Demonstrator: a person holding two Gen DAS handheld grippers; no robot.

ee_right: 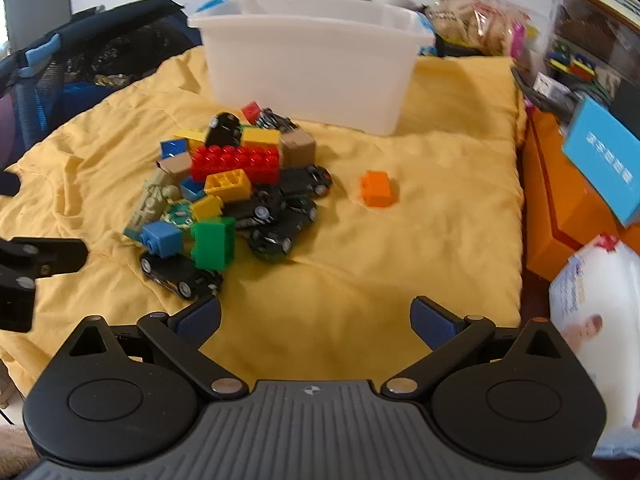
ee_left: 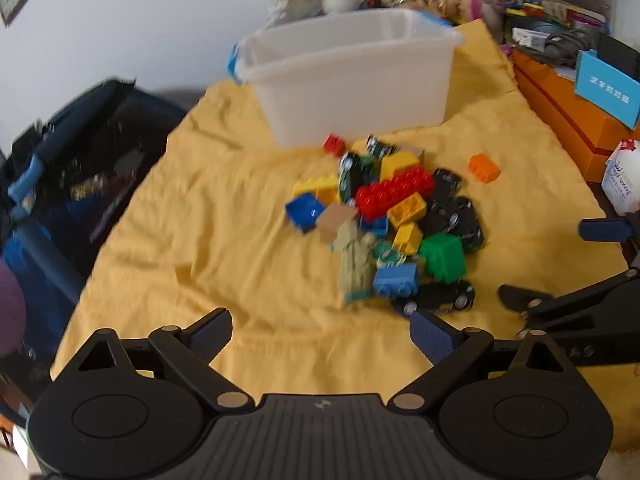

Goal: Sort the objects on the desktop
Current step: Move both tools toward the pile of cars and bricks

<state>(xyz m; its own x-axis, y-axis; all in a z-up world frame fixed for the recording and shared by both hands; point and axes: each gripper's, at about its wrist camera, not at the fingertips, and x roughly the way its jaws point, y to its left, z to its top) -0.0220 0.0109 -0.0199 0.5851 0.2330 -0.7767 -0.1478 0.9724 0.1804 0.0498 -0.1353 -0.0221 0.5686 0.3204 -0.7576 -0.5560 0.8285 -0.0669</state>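
Note:
A heap of toy bricks and black toy cars [ee_left: 384, 216] [ee_right: 236, 196] lies on a yellow cloth [ee_left: 240, 240] [ee_right: 400, 260]. Its big red brick [ee_left: 394, 192] [ee_right: 236, 164] sits on top. One orange brick [ee_left: 485, 168] [ee_right: 377, 189] lies apart to the right. Behind stands a translucent white bin [ee_left: 352, 76] [ee_right: 312, 60]. My left gripper [ee_left: 322, 334] hovers open just short of the heap. My right gripper [ee_right: 316, 322] is open too, near a black car [ee_right: 180, 272], holding nothing. The right gripper also shows at the right edge of the left wrist view [ee_left: 560, 308].
A dark blue mesh bag [ee_left: 68, 184] [ee_right: 92, 56] sits left of the cloth. Orange boxes [ee_left: 568, 120] [ee_right: 560, 200], a blue card [ee_right: 604, 160], a white wipes pack [ee_right: 600, 320] and snack bags [ee_right: 476, 20] crowd the right and back.

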